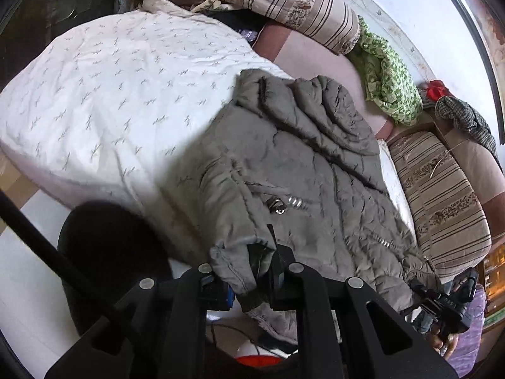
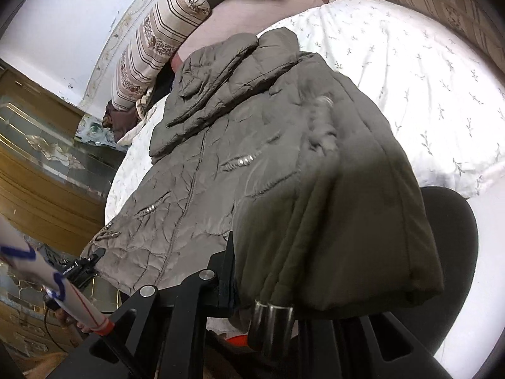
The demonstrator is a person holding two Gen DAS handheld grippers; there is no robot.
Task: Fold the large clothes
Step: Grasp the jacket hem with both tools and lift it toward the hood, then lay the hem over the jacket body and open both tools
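A grey-olive padded jacket (image 1: pixel 300 170) lies spread on a white leaf-print quilt (image 1: pixel 110 94), hood toward the sofa back. My left gripper (image 1: pixel 249 281) is shut on the jacket's near hem corner at the quilt's edge. In the left wrist view the right gripper (image 1: pixel 442 303) grips the jacket's other bottom corner at the lower right. In the right wrist view my right gripper (image 2: pixel 252 284) is shut on a folded bunch of the jacket (image 2: pixel 252 145), which drapes over and hides the right finger. The other gripper (image 2: pixel 85 268) shows at the left on the hem.
Striped cushions (image 1: pixel 284 3) and a green patterned cloth (image 1: pixel 388 79) lie behind the quilt. A striped armrest (image 1: pixel 442 202) is at the right. A black round stool (image 1: pixel 107 252) stands below the quilt's edge. A wooden glass-front cabinet (image 2: pixel 41 164) stands at the left.
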